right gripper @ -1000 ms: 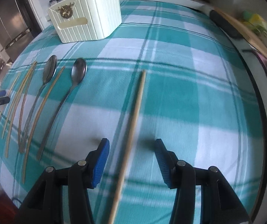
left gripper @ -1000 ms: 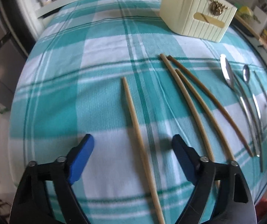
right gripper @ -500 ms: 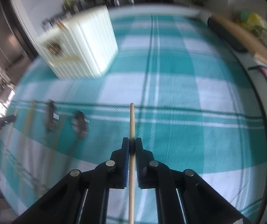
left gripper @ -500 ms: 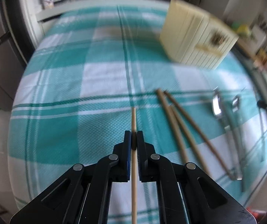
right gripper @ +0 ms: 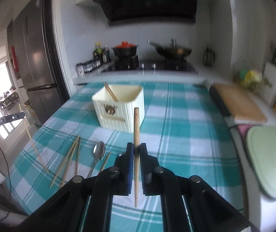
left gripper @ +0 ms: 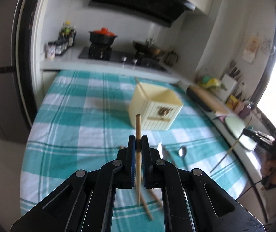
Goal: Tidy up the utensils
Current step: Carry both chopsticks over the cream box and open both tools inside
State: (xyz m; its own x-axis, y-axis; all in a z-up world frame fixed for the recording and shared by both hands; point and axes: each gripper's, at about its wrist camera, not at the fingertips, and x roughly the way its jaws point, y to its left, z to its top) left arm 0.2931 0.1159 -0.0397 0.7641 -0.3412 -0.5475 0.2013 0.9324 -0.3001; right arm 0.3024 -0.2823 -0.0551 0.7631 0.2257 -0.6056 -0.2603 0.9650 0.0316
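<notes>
My left gripper (left gripper: pixel 138 139) is shut on a wooden chopstick (left gripper: pixel 138 125), held clear above the teal checked tablecloth (left gripper: pixel 70 116). My right gripper (right gripper: pixel 136 147) is shut on a second chopstick (right gripper: pixel 136 125), also lifted. A cream ribbed utensil holder (left gripper: pixel 155 110) (right gripper: pixel 118 110) stands ahead with chopsticks (right gripper: pixel 110 92) leaning inside it. Loose chopsticks (right gripper: pixel 68 158) (left gripper: pixel 147 206) and metal spoons (right gripper: pixel 98 152) (left gripper: pixel 182 151) lie on the cloth. Each view shows the other gripper at its edge: right gripper (left gripper: pixel 254 134), left gripper (right gripper: pixel 8 118).
A stove (right gripper: pixel 149 64) with a black pot and a wok sits behind the table. A wooden board (right gripper: pixel 238 102) and a pale green tray (right gripper: pixel 269 154) lie along the right counter. A fridge (right gripper: pixel 35 58) stands at the left.
Both grippers went from open around a chopstick lying on the cloth to shut on it. Both then rose with their chopsticks, tilting up so the kitchen wall comes into view.
</notes>
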